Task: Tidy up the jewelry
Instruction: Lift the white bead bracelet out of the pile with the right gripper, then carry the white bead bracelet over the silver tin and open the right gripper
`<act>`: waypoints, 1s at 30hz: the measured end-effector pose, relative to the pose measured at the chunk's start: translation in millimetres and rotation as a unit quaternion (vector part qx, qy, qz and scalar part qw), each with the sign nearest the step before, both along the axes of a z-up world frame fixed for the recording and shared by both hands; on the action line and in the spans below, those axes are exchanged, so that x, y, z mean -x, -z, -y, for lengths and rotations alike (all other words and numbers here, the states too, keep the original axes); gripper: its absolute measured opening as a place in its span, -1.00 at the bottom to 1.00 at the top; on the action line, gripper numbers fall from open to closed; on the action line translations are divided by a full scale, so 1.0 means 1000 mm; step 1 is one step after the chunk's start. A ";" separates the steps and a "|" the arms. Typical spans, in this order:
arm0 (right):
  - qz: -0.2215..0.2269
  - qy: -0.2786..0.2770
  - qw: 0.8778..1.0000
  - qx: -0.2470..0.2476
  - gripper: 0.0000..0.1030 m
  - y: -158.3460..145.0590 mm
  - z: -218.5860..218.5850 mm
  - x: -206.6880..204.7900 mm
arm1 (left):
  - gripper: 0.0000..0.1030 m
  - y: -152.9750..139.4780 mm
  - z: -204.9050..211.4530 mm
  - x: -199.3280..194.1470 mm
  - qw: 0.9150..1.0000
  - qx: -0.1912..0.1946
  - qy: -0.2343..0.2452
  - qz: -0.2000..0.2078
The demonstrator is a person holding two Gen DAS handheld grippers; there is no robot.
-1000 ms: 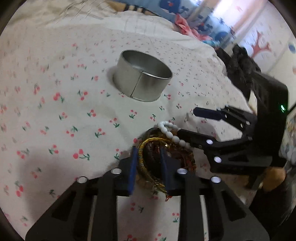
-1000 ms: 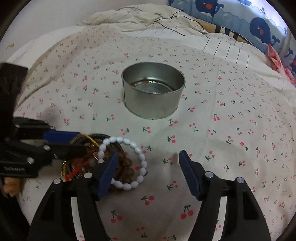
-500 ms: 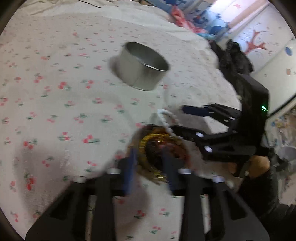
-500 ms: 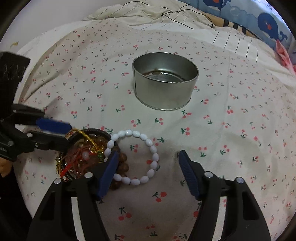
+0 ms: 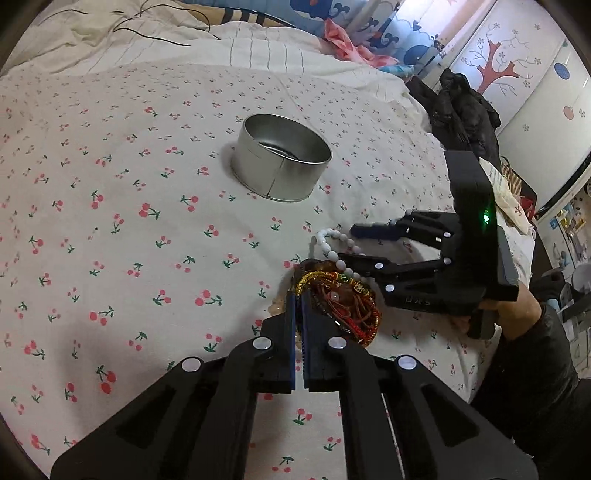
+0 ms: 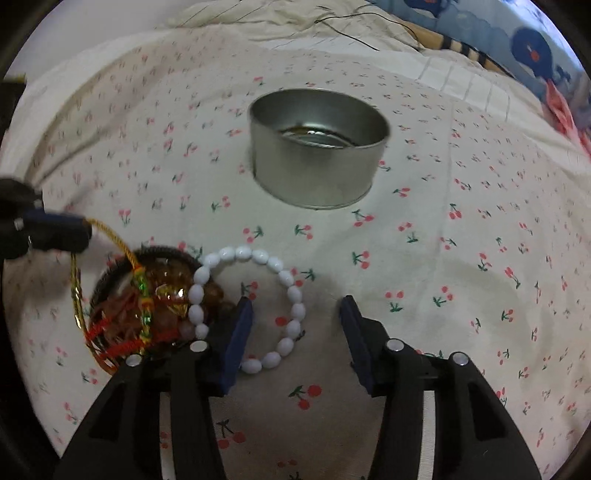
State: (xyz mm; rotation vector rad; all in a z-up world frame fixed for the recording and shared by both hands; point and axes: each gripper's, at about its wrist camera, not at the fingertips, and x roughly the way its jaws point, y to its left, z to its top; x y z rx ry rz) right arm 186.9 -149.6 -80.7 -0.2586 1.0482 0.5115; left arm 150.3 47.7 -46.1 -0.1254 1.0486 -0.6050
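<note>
I see a cream bedsheet (image 5: 155,155) printed with small red cherries covering the whole work surface; it also fills the right wrist view (image 6: 461,258). Behind it lies a rumpled pale blanket (image 5: 110,33) with a thin black cable (image 5: 162,22) looping across it. A blue whale-print cushion (image 6: 532,48) sits at the far edge, with pink fabric (image 5: 343,40) bunched just beside it. To the right I make out a dark garment (image 5: 461,110) heaped up near white cabinet doors (image 5: 517,74) bearing a red tree decal.
</note>
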 end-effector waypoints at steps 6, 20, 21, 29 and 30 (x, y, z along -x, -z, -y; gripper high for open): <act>0.017 0.015 0.999 -0.026 -0.85 -0.017 0.008 0.002 | -0.96 -0.012 -0.002 0.003 1.000 0.012 0.006 0.023; 0.099 0.058 0.985 -0.126 -0.85 -0.069 0.034 0.006 | -0.96 -0.074 0.001 -0.004 0.997 0.015 0.007 0.076; 0.106 0.062 0.983 -0.133 -0.85 -0.073 0.035 0.007 | -0.96 -0.077 0.002 -0.006 0.997 0.014 0.005 0.079; 0.129 0.089 0.969 -0.192 -0.85 -0.100 0.044 -0.006 | -0.96 -0.094 0.010 -0.044 0.995 0.031 -0.022 0.097; 0.131 0.094 0.968 -0.194 -0.85 -0.102 0.046 -0.010 | -0.96 -0.094 0.012 -0.053 0.994 0.034 -0.025 0.099</act>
